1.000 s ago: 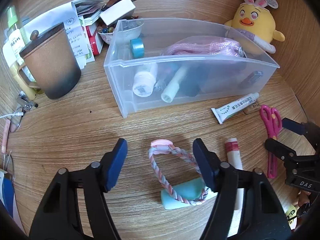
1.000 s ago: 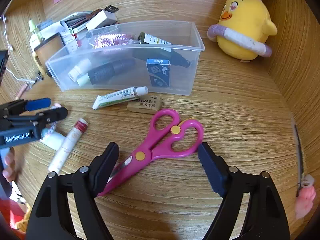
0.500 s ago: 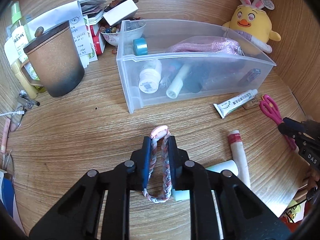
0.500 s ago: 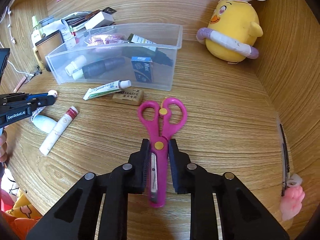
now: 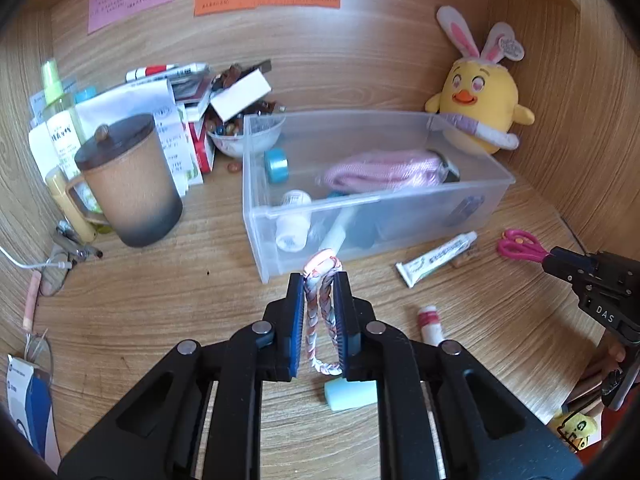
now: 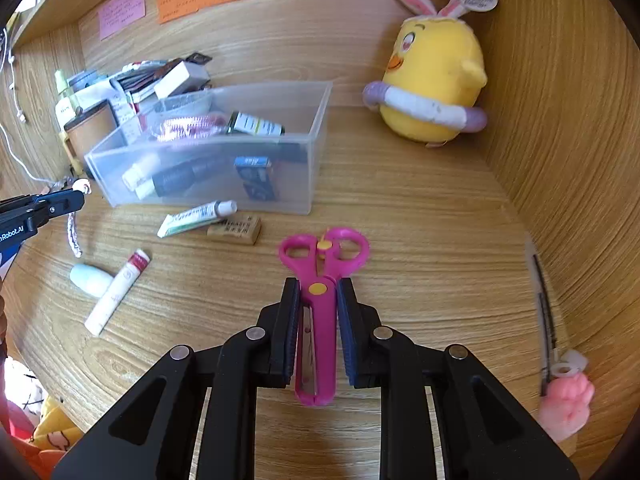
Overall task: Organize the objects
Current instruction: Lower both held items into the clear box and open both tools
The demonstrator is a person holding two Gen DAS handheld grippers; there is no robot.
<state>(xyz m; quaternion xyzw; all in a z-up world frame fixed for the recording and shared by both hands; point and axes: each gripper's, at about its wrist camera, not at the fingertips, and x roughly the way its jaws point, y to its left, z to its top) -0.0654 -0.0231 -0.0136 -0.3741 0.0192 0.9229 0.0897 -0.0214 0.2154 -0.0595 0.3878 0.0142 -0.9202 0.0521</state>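
Both grippers have something pinched, 1 thing each, above the wooden desk [image 6: 420,216].

The left gripper [image 5: 319,286] is clamped on a braided loop [image 5: 320,312], lifted off the desk with its lower end hanging free, just in front of the clear bin [image 5: 372,192] that sits toward the back edge. The right gripper [image 6: 318,292] is closed on the pink scissors [image 6: 322,276], blades between the jaws and handles pointing at the bin. On the desk in front of the bin lie a small tube [image 6: 196,218] touching an eraser [image 6: 236,230]. A white stick with a red band [image 6: 118,292] and a pale blue tube [image 6: 91,279] lie nearer the front edge. The yellow chick plush [image 6: 432,80] sits in the back right corner.
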